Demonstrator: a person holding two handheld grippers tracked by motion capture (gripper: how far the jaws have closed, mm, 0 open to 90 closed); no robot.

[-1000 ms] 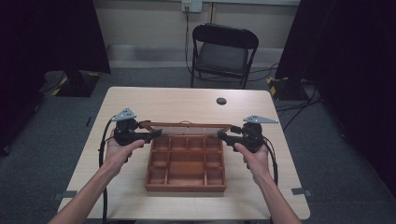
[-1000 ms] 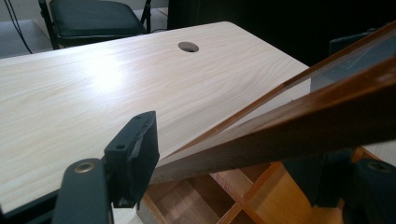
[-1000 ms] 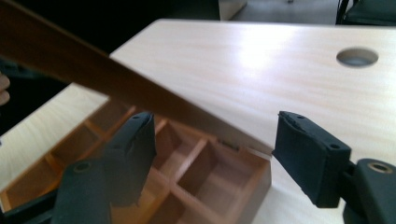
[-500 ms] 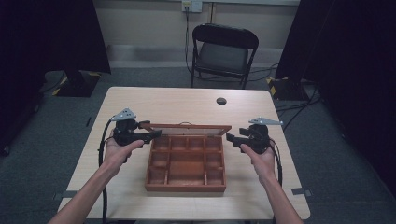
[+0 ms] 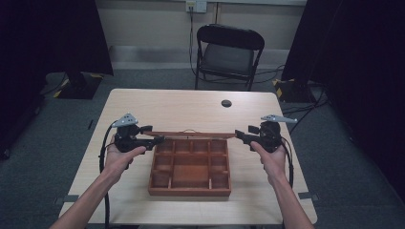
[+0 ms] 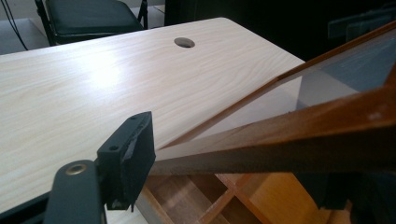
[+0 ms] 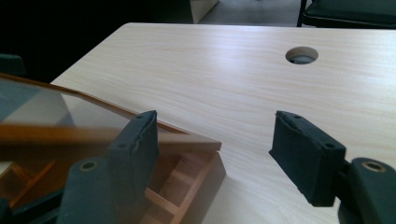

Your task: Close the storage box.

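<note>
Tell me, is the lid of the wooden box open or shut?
Open. The lid stands raised along the far edge of the wooden box, and its compartments lie uncovered.

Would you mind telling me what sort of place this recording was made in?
Probably a lab or studio set up for recording: a light wooden table on grey carpet, black curtains at both sides, and a folding chair by a wall socket.
</note>
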